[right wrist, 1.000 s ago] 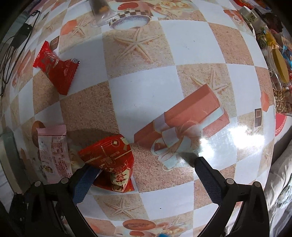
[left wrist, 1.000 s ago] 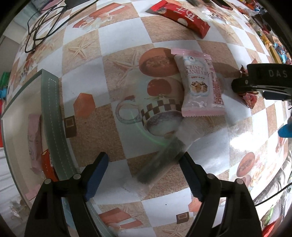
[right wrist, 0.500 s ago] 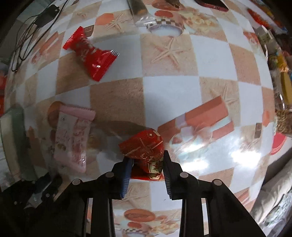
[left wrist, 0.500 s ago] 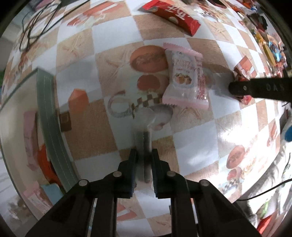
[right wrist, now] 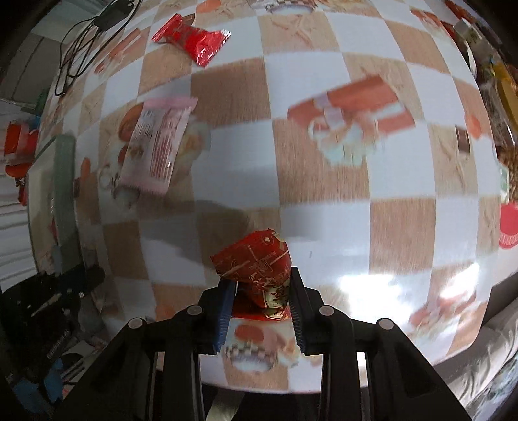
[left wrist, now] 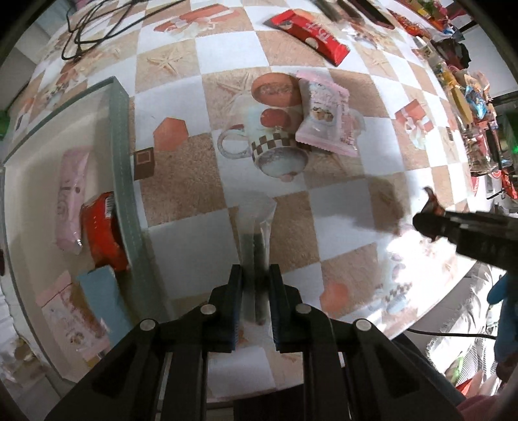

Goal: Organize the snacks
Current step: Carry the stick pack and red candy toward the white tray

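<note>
My left gripper (left wrist: 255, 275) is shut on a clear-wrapped dark snack stick (left wrist: 255, 236), held just above the chequered tablecloth. To its left stands a grey-green storage box (left wrist: 121, 155) with a pink packet (left wrist: 69, 197), a red packet (left wrist: 102, 233) and others inside. My right gripper (right wrist: 260, 285) is shut on a small red and gold snack packet (right wrist: 255, 262), lifted off the cloth. A pink crispy-snack packet (left wrist: 325, 118) (right wrist: 157, 145) and a long red packet (left wrist: 307, 30) (right wrist: 191, 42) lie flat on the table. The right gripper (left wrist: 430, 223) shows at the right of the left wrist view.
Black cables (left wrist: 87, 29) run across the far left corner. Piles of mixed snacks (left wrist: 466, 94) crowd the right edge of the table. The table's near edge (left wrist: 421, 324) drops off to a sofa. The left gripper's body (right wrist: 55, 291) sits at the lower left of the right wrist view.
Both grippers closed: the left on the clear snack stick, the right on the red and gold packet. Both then lifted their packets and shifted toward the storage box side.
</note>
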### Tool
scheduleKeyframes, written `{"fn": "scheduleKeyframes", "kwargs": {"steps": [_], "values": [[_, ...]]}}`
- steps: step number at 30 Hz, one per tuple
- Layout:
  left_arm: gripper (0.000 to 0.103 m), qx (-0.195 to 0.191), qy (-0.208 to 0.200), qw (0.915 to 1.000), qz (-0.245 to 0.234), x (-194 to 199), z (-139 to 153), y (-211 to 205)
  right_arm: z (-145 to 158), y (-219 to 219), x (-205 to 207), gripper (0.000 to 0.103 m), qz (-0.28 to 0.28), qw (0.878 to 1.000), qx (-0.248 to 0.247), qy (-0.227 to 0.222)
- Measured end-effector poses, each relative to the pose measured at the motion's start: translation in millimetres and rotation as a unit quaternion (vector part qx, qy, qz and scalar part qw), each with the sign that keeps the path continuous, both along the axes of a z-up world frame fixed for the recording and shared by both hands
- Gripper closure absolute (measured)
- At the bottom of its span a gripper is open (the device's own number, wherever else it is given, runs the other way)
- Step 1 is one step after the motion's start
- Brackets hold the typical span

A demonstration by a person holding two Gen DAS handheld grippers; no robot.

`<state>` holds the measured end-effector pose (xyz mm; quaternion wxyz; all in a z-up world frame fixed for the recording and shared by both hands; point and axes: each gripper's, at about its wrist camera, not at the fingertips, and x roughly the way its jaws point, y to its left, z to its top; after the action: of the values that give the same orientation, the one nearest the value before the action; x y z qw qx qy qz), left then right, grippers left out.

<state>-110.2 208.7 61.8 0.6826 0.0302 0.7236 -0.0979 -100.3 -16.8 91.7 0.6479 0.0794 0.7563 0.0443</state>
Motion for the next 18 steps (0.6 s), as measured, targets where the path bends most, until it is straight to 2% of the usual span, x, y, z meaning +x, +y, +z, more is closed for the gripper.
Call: {"fn": "scheduleKeyframes", "kwargs": {"steps": [3, 10, 12, 15, 16, 18], "values": [[0.086, -0.003, -0.005, 1.0, -0.002, -13, 10, 3, 4, -1, -18, 0.069, -0.007, 1.0, 0.006, 0.003], [0.086, -0.014, -0.021, 0.9997, -0.005, -8, 39, 22, 7, 6, -47, 0.069, -0.017, 1.0, 0.016, 0.005], [0.086, -0.015, -0.028, 0.9995, 0.0, -8, 48, 27, 11, 23, -41, 0.069, -0.011, 1.0, 0.015, -0.001], [0.086, -0.015, -0.034, 0.9993, 0.011, -3, 47, 31, 21, 33, -44, 0.069, 0.0, 1.0, 0.011, -0.013], [0.086, -0.015, -0.037, 0.9991, 0.016, -4, 49, 34, 18, 53, -28, 0.069, 0.003, 1.0, 0.01, -0.015], [0.086, -0.015, -0.042, 0.9988, 0.021, -3, 50, 35, 11, 60, -15, 0.069, 0.012, 1.0, 0.01, -0.019]]}}
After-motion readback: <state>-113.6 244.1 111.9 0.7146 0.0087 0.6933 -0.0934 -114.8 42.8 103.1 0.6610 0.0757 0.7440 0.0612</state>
